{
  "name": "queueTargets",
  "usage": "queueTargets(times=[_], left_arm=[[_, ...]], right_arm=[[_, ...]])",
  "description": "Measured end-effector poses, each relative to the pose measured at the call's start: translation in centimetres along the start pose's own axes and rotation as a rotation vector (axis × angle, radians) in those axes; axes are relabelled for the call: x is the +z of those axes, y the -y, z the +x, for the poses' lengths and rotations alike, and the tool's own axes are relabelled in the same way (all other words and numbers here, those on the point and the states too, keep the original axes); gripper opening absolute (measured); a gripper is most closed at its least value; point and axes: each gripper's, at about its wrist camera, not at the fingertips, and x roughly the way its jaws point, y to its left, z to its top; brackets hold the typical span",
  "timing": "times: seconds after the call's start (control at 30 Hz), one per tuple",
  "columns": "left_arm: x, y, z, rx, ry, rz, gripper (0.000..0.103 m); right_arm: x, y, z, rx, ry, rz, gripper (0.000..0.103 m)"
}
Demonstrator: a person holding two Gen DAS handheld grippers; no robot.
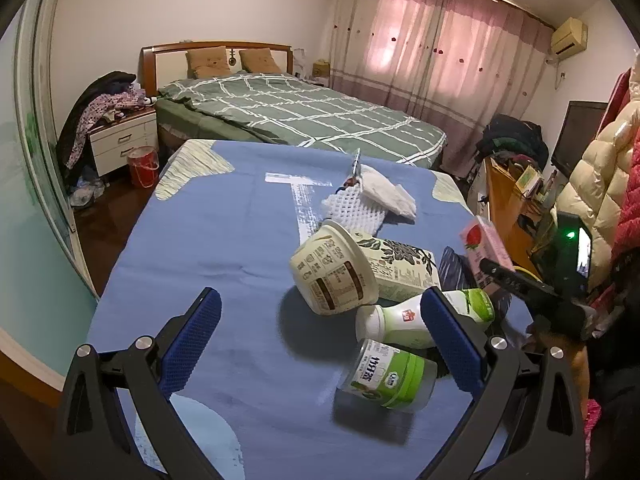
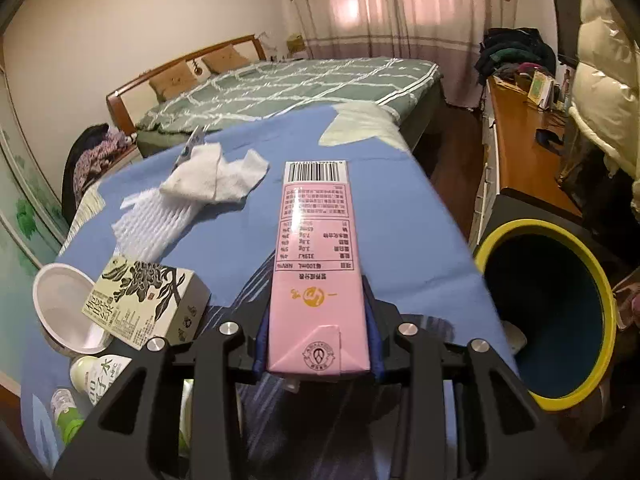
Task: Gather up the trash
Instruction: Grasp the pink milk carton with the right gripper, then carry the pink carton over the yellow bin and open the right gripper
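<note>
Here the right gripper (image 2: 318, 344) is clamped on a pink drink carton (image 2: 316, 264), its blue pads pressing both long sides near the folded end. The carton points away from the camera, above the blue-covered tabletop (image 2: 224, 208). A barcode sits at its far end, a nutrition table printed in Chinese characters runs down the middle, an orange round logo lies below that, and a small circular recycling-type stamp marks the near flap; the small print is too fine to read. From the left wrist view the same carton (image 1: 482, 252) shows a red fruit picture on its side.

To the right of the tabletop, just beside its edge, a bin with a yellow rim (image 2: 548, 312) and dark blue inside lies tilted with its mouth toward the camera.

The left gripper (image 1: 320, 340) is spread wide with nothing between its blue fingers, hovering over the tabletop. Near it lie a clear cup with a green label (image 1: 386, 376) bearing Chinese characters, a white bottle with a green cap (image 1: 404, 322) and a small red square logo, a cream tub on its side (image 1: 332, 268) with a brown ingredient panel, and a carton with black leaf drawings (image 1: 400, 268). Farther off rest a white foam net sleeve (image 1: 356, 210) and a crumpled white tissue (image 1: 386, 192), touching each other.
</note>
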Motion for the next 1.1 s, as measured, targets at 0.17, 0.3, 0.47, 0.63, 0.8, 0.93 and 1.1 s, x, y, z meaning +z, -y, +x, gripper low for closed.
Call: queueTargets(times=[0.17, 0.3, 0.47, 0.63, 0.8, 0.93, 1.1], left_arm=[[-0.1, 0.8, 0.2, -0.012, -0.009, 0.019, 0.098], [-0.4, 1.6, 0.5, -0.024, -0.020, 0.035, 0.098], [-0.7, 2.6, 0.9, -0.035, -0.035, 0.053, 0.098], [-1.0, 3.5, 1.3, -0.041, -0.051, 0.071, 0.098], [-1.3, 4.4, 1.8, -0.049, -0.070, 0.089, 0.098], [-1.6, 5.0, 2.2, -0.057, -0.085, 0.104, 0.098], [-1.8, 5.4, 2.6, -0.065, -0.101, 0.114, 0.098]], right_arm=[[-0.1, 2.2, -1.2, -0.041, 0.029, 0.033, 0.036], [-0.1, 4.2, -2.0, -0.096, 0.051, 0.062, 0.036], [-0.1, 8.1, -2.9, -0.176, 0.074, 0.127, 0.036], [-0.4, 12.0, -3.1, -0.269, 0.083, 0.202, 0.036], [-0.8, 14.6, -2.8, -0.337, 0.074, 0.255, 0.036], [-1.1, 16.0, -2.4, -0.347, 0.065, 0.306, 0.047], [-1.0, 15.7, -2.5, -0.358, 0.077, 0.299, 0.052]])
